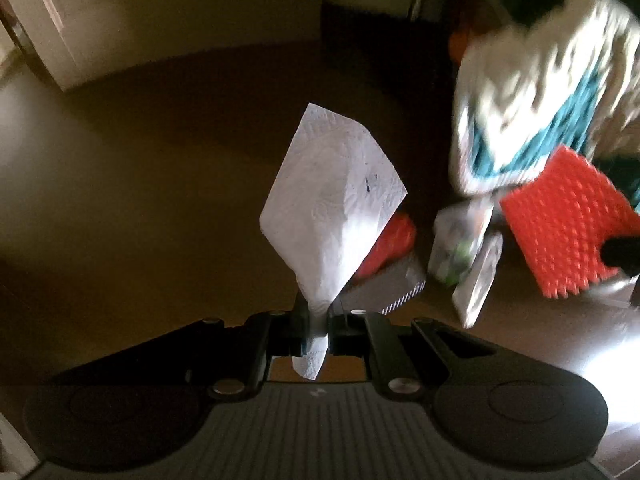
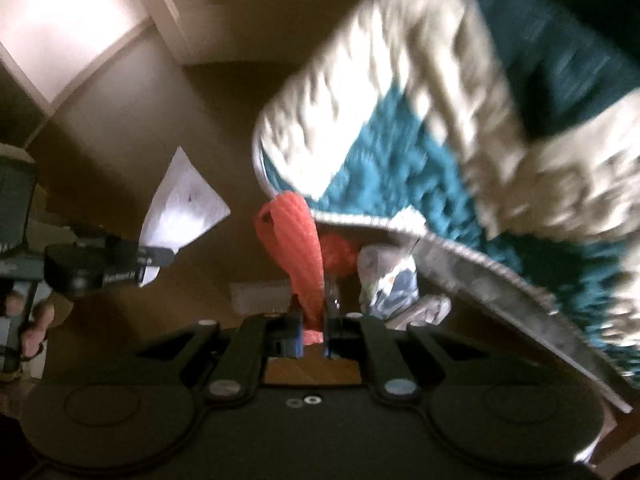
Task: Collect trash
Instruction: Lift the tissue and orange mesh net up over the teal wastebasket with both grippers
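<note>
Dim room, brown floor (image 1: 140, 184) mostly bare, glare patch at the right edge of the left wrist view. Pale wall (image 1: 180, 4) behind, white door or cabinet panel (image 1: 44, 20) at upper left. Shaggy white-and-teal rug (image 2: 440, 128) on the right, badly motion-blurred in both views, one edge looks curled up. Clutter on the floor by the rug edge: orange bumpy mat (image 1: 564, 220), crumpled clear plastic wrapper (image 1: 460, 240), flat white card or packet (image 1: 480, 288) leaning beside it, grey box with striped edge (image 1: 392, 288) and something red (image 1: 388, 244) on it. Left tongs (image 1: 318, 320) pinched narrow on a white paper towel (image 1: 332, 196), sheet sticking out ahead of the fingertips, short tail poking through behind them, clear of the floor. Right tongs (image 2: 314, 320) also narrow, clamped on an orange mesh bag (image 2: 296, 240) which loops up ahead of the fingers, off the floor. Both tongs point steeply down. In the right wrist view the left tongs show at far left with the towel, person's fingers (image 2: 36, 324) wrapped around the handle. More orange mesh (image 2: 340, 252) lies on the floor beyond the held bag; can't tell if it's the same piece.
</note>
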`<state>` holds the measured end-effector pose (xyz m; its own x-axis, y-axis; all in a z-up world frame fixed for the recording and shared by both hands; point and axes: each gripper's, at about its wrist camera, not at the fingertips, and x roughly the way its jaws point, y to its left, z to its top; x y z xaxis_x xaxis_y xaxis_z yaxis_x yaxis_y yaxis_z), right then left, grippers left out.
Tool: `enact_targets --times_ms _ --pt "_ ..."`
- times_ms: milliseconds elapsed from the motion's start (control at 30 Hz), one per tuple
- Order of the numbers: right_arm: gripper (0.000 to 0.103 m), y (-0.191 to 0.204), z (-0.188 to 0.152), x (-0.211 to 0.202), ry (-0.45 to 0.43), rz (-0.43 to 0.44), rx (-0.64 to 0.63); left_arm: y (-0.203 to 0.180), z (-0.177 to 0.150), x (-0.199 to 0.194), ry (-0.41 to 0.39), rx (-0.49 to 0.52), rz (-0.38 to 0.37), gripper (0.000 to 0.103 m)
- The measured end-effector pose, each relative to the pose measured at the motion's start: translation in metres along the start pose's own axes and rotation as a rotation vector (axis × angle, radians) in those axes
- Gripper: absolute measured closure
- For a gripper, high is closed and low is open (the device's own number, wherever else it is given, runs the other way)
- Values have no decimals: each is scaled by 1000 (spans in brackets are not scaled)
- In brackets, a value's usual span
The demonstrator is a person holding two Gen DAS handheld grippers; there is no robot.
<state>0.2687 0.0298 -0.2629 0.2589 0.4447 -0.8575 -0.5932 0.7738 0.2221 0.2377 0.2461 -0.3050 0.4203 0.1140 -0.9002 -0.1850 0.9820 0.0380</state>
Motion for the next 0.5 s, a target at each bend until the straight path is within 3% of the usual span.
enact_targets --times_ms 233,500 --pt "96 4 11 -92 -174 -37 -1 -13 40 -93 -144 15 -36 95" --pt "96 5 9 -197 -320 -62 -48 -52 59 -198 -266 84 -50 95"
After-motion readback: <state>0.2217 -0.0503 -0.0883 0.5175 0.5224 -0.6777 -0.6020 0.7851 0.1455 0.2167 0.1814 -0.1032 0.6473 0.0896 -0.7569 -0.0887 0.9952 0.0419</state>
